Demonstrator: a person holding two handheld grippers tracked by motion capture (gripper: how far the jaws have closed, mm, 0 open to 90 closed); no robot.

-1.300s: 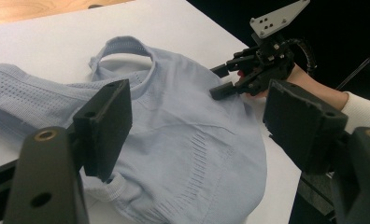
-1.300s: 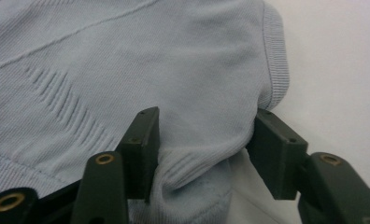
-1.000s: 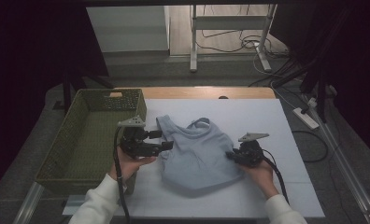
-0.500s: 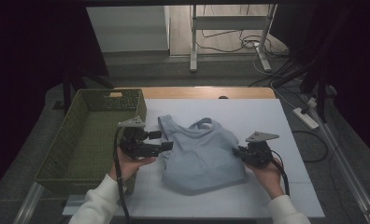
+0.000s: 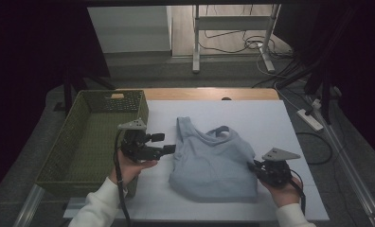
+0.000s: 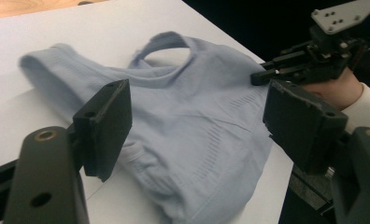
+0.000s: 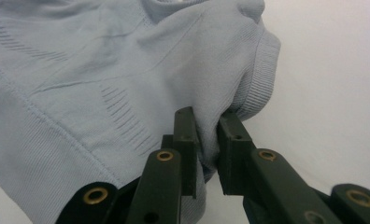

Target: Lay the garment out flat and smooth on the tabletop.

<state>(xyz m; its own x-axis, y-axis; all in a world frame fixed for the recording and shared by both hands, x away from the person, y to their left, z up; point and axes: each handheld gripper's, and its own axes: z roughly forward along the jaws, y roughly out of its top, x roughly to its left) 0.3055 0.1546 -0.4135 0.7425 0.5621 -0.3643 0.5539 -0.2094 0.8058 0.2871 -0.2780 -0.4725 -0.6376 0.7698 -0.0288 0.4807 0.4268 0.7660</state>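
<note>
A light blue tank top (image 5: 211, 161) lies spread on the white table (image 5: 266, 118), straps toward the far side. My right gripper (image 5: 253, 165) is at its right side, shut on a fold of the ribbed edge. In the right gripper view the fabric (image 7: 103, 70) is pinched between the two jaws of that gripper (image 7: 206, 128). My left gripper (image 5: 165, 143) hovers just left of the top, jaws wide open with nothing between them. The left gripper view looks between its open jaws (image 6: 199, 105) over the top (image 6: 211, 144) to the right gripper (image 6: 260, 77).
A green woven basket (image 5: 81, 118) stands at the table's left edge, beside my left hand. A wooden strip (image 5: 209, 93) runs along the table's far edge. Bare white table surface lies beyond and to the right of the top. A power strip (image 5: 310, 119) lies on the floor at right.
My right gripper has moved to the right and slightly up, pulling the top's right edge with it and stretching the cloth wider. The left gripper has stayed in place.
</note>
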